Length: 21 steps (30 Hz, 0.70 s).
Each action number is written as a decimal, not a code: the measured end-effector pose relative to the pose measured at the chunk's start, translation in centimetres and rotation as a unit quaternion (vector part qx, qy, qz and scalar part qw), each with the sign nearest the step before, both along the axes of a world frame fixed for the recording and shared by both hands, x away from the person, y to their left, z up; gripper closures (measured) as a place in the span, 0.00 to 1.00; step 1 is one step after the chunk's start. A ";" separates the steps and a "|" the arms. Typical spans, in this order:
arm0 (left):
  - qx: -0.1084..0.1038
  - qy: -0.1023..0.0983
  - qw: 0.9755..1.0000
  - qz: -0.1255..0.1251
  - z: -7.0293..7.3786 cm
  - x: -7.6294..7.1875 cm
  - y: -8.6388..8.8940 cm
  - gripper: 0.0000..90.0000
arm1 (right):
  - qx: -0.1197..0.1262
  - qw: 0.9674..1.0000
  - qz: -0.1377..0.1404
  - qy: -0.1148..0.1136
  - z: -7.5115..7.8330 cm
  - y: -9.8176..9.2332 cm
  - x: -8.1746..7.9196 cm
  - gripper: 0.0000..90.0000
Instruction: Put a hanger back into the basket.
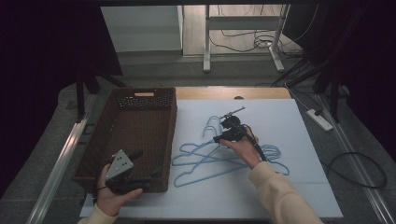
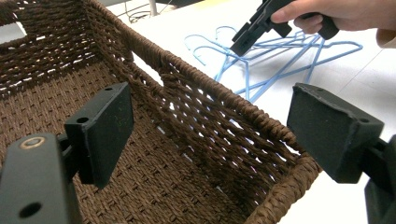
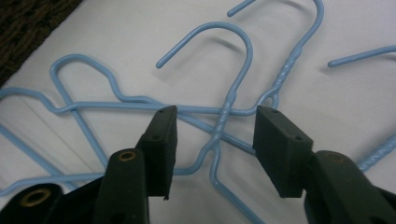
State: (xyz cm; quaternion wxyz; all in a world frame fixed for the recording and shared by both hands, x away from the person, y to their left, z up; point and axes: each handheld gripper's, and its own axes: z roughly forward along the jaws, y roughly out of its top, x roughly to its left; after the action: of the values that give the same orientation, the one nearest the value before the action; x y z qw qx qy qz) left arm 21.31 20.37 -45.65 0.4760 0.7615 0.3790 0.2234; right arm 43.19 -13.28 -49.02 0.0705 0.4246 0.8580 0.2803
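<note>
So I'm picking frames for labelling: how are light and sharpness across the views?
High view: dim, dark surroundings, small detail soft. Left gripper view: bright, basket weave crisp, hangers behind slightly soft. Right gripper view: even light, hanger neck sharp with soft shadows, near jaws slightly blurred.

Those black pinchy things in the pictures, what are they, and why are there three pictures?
They are grippers: tongs a person holds, one in each hand. One picture looks down from above the white table. The other two come from small cameras riding on each gripper. On the table lie thin blue hangers in a tangle, beside a brown woven basket. The left gripper waits open over the basket's edge, holding nothing. The right gripper has its jaws either side of one hanger's twisted neck, but is not pinching it yet.
</note>
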 end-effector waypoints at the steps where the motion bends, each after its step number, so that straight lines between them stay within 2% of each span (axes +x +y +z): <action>1: 0.000 0.000 1.000 0.000 0.0 0.0 0.0 0.17 | -0.002 1.000 0.001 0.001 -0.1 0.1 0.1 0.60; 5: 0.000 -0.001 1.000 -0.001 0.0 0.0 0.0 0.17 | -0.011 1.000 -0.007 0.009 -0.7 0.5 0.5 0.64; 7: 0.000 -0.001 1.000 -0.001 0.0 0.0 0.0 0.17 | -0.008 1.000 -0.011 0.011 -0.9 0.6 0.7 0.67; 21: -0.001 -0.003 1.000 0.000 0.0 0.0 0.1 0.17 | -0.024 0.999 -0.035 0.025 -1.0 1.2 1.0 0.85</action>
State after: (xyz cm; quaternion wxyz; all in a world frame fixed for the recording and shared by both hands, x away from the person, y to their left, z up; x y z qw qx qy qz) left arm 21.28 20.48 -45.61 0.4776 0.7604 0.3781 0.2252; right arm 44.23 -12.06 -50.06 0.0693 0.4591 0.8507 0.2464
